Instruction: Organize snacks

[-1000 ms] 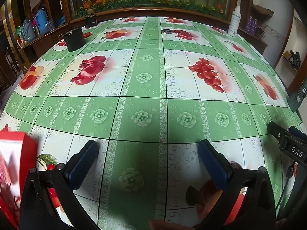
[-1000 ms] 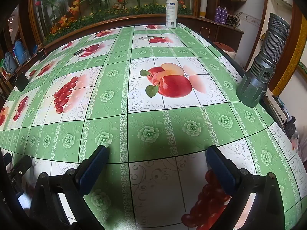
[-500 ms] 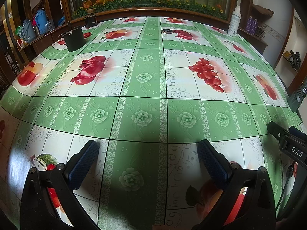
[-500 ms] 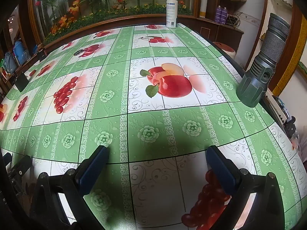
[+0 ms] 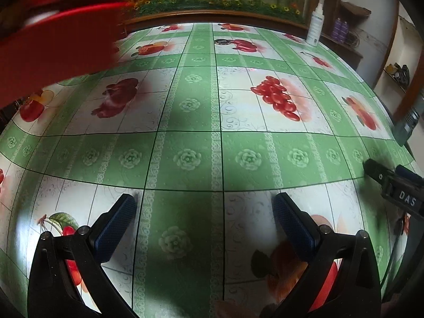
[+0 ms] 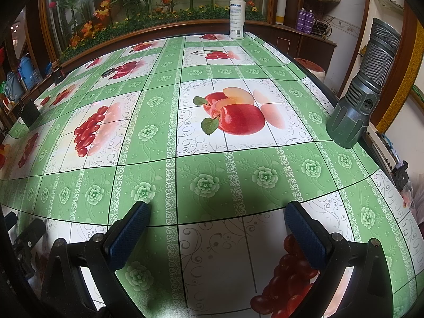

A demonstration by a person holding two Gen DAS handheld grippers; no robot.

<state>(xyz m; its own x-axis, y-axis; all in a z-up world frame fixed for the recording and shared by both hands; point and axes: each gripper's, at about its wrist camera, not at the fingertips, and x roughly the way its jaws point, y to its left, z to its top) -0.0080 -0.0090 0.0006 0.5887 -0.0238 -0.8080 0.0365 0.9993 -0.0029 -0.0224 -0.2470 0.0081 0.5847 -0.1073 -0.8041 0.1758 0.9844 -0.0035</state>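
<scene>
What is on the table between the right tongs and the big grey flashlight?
Nothing: in the right wrist view only bare green fruit-print tablecloth lies between the open right tongs and the big grey metal flashlight.

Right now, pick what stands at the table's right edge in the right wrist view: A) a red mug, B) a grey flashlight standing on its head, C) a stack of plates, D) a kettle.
B: a grey flashlight stands lens-down on the green tablecloth near its right edge.
</scene>
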